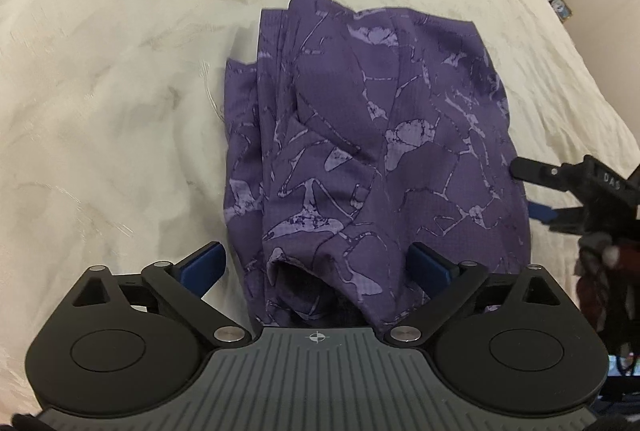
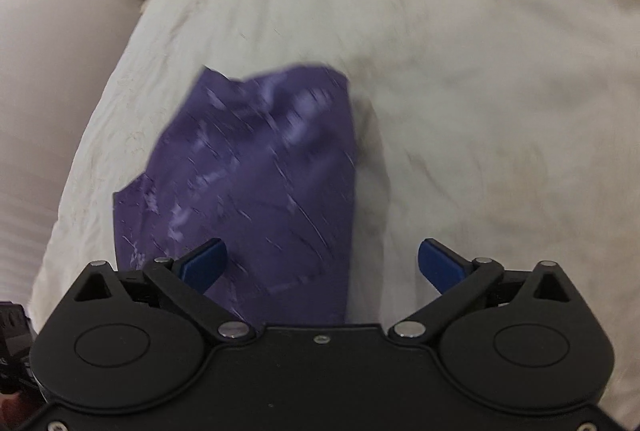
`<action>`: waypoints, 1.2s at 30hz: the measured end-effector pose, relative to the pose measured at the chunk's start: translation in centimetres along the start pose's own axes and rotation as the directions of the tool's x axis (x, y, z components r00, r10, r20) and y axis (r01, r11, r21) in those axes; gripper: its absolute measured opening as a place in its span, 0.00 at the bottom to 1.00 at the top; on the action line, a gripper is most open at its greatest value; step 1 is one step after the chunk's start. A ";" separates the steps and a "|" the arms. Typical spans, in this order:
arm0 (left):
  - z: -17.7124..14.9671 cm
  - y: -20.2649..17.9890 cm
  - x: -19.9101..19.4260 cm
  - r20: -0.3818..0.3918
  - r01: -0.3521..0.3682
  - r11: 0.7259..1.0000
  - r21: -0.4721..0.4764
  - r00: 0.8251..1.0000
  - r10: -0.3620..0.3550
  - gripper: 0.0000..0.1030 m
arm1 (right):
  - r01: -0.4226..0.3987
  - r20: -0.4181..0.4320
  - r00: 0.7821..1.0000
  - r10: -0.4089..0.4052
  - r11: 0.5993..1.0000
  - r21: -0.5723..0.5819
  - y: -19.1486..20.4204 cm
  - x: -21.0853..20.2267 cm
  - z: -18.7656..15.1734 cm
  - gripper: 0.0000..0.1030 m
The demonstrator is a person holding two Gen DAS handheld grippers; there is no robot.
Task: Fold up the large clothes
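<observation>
Both grippers wide, holding nothing: left gripper [image 1: 316, 265] straddles near edge of purple garment [image 1: 372, 135], right gripper [image 2: 322, 265] over its corner. Garment lies folded, bunched on white bed [image 1: 100, 111]. Likely light, limp, slippery; pinch layered edges at corners.

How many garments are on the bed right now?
1: a folded purple garment lying on the white bedspread, between the open left claw and right claw. None other visible.
</observation>
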State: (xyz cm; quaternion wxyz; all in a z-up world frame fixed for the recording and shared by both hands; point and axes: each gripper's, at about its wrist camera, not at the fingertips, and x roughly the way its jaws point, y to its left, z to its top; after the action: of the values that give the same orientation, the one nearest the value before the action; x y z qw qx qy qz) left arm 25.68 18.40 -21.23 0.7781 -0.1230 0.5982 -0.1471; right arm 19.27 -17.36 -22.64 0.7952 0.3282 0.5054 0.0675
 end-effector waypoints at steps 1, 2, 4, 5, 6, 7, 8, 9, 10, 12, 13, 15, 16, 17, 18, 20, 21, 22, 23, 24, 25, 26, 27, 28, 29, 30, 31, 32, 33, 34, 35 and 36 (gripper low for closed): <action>0.0 0.1 0.3 -0.006 0.005 1.000 -0.007 1.000 -0.005 0.97 | -0.010 -0.006 1.000 0.010 1.000 0.009 -0.2 0.4 -0.1 0.99; 0.0 0.3 0.5 -0.012 0.010 1.000 -0.016 1.000 -0.010 0.98 | -0.024 -0.009 1.000 0.024 1.000 0.018 -0.3 0.6 -0.1 0.99; 0.0 0.6 0.9 -0.019 0.018 0.999 -0.034 1.000 -0.019 1.00 | -0.044 -0.013 0.999 0.045 0.999 0.030 -0.3 1.2 -0.2 0.99; -0.1 0.7 1.2 -0.026 0.025 0.999 -0.043 0.999 -0.026 1.00 | -0.054 -0.019 0.998 0.055 0.998 0.035 -0.2 1.4 -0.1 0.99; -0.1 0.9 1.4 -0.031 0.031 0.998 -0.051 0.999 -0.032 1.00 | -0.062 -0.026 0.998 0.063 0.997 0.038 -0.1 1.7 0.0 0.99; -0.1 1.1 1.6 -0.036 0.039 0.998 -0.059 0.999 -0.041 1.00 | -0.068 -0.033 0.997 0.069 0.997 0.036 -0.1 2.0 0.1 0.99; -0.1 1.3 1.8 -0.041 0.047 0.997 -0.065 0.998 -0.050 1.00 | -0.076 -0.039 0.996 0.078 0.997 0.034 0.0 2.3 0.3 1.00; -0.2 1.6 2.0 -0.046 0.057 0.996 -0.074 0.997 -0.060 1.00 | -0.085 -0.045 0.995 0.086 0.996 0.034 0.2 2.6 0.4 1.00; -0.2 1.9 2.3 -0.052 0.070 0.994 -0.085 0.996 -0.075 1.00 | -0.094 -0.052 0.994 0.096 0.995 0.036 0.2 2.9 0.5 1.00; -0.2 2.4 2.8 -0.060 0.101 0.989 -0.108 0.992 -0.108 1.00 | -0.116 -0.064 0.991 0.118 0.992 0.042 0.3 3.4 0.8 1.00; -0.2 2.6 3.0 -0.063 0.119 0.986 -0.120 0.990 -0.127 1.00 | -0.127 -0.071 0.989 0.130 0.991 0.045 0.3 3.8 0.9 1.00; -0.2 3.2 3.4 -0.067 0.151 0.980 -0.133 0.985 -0.161 1.00 | -0.142 -0.081 0.986 0.146 0.989 0.048 0.3 4.4 1.2 1.00; -0.2 3.4 3.5 -0.070 0.165 0.977 -0.136 0.982 -0.176 1.00 | -0.152 -0.085 0.984 0.155 0.987 0.048 0.2 4.6 1.4 1.00; -0.2 3.6 3.6 -0.074 0.178 0.975 -0.136 0.979 -0.189 1.00 | -0.162 -0.088 0.982 0.166 0.985 0.050 0.2 4.8 1.5 1.00; -0.2 3.7 3.7 -0.078 0.187 0.973 -0.136 0.977 -0.199 1.00 | -0.172 -0.092 0.980 0.176 0.984 0.055 0.1 4.9 1.6 1.00; 0.0 4.1 3.9 -0.086 0.208 0.968 -0.138 0.971 -0.221 1.00 | -0.192 -0.099 0.975 0.198 0.979 0.063 0.0 5.3 1.9 1.00; 0.0 4.0 4.0 -0.088 0.217 0.965 -0.145 0.969 -0.231 1.00 | -0.199 -0.102 0.973 0.205 0.978 0.065 0.0 5.5 2.0 1.00; 0.1 4.1 4.1 -0.089 0.226 0.962 -0.153 0.966 -0.241 1.00 | -0.208 -0.105 0.971 0.214 0.976 0.066 0.0 5.6 2.1 1.00; 0.2 4.2 4.2 -0.090 0.231 0.959 -0.162 0.965 -0.248 1.00 | -0.216 -0.108 0.969 0.222 0.974 0.067 0.0 5.7 2.2 1.00; 0.3 4.4 4.3 -0.090 0.237 0.957 -0.167 0.963 -0.254 1.00 | -0.223 -0.111 0.967 0.230 0.972 0.068 -0.1 5.7 2.3 1.00; 0.3 4.4 4.4 -0.094 0.241 0.955 -0.174 0.961 -0.260 1.00 | -0.228 -0.112 0.966 0.235 0.971 0.071 -0.1 5.9 2.4 1.00; 0.5 4.5 4.5 -0.097 0.250 0.952 -0.180 0.958 -0.270 1.00 | -0.234 -0.113 0.964 0.242 0.969 0.074 -0.2 5.9 2.5 1.00; 0.5 4.6 4.5 -0.099 0.264 0.946 -0.186 0.953 -0.286 1.00 | -0.241 -0.112 0.962 0.249 0.967 0.077 -0.4 5.8 2.4 1.00; 0.4 4.8 4.6 -0.098 0.283 0.939 -0.197 0.947 -0.306 1.00 | -0.250 -0.109 0.960 0.258 0.965 0.080 -0.4 5.9 2.3 1.00; 0.4 5.0 4.8 -0.100 0.300 0.932 -0.202 0.941 -0.325 1.00 | -0.261 -0.109 0.957 0.268 0.962 0.082 -0.6 5.8 2.3 1.00; 0.3 5.0 4.9 -0.101 0.317 0.926 -0.204 0.934 -0.342 0.96 | -0.271 -0.113 0.954 0.279 0.959 0.082 -0.7 5.8 2.3 1.00; 0.2 5.1 4.9 -0.103 0.334 0.920 -0.205 0.927 -0.360 0.90 | -0.274 -0.119 0.952 0.282 0.958 0.081 -0.8 5.7 2.3 0.99; 0.0 5.0 5.0 -0.105 0.345 0.915 -0.212 0.922 -0.372 0.89 | -0.270 -0.124 0.953 0.278 0.960 0.077 -0.8 5.5 2.4 0.95; -0.1 4.9 5.1 -0.100 0.346 0.914 -0.212 0.923 -0.373 0.88 | -0.259 -0.129 0.955 0.266 0.964 0.066 -1.1 5.1 2.6 0.86; -0.2 4.7 5.2 -0.095 0.340 0.917 -0.208 0.926 -0.365 0.87 | -0.248 -0.131 0.959 0.252 0.968 0.046 -1.0 4.9 2.7 0.82; -0.3 4.5 5.2 -0.087 0.339 0.918 -0.206 0.928 -0.362 0.86 | -0.247 -0.132 0.959 0.249 0.968 0.031 -1.1 4.4 2.8 0.74; -0.4 4.1 5.2 -0.077 0.341 0.917 -0.207 0.929 -0.362 0.85 | -0.254 -0.130 0.958 0.256 0.967 0.028 -1.4 4.0 3.0 0.66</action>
State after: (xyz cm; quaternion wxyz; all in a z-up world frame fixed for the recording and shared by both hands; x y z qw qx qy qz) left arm 26.86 20.21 -27.54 0.6881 -0.2935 0.6210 -0.2337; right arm 23.41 -18.08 -25.72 0.7427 0.3896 0.5110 0.1883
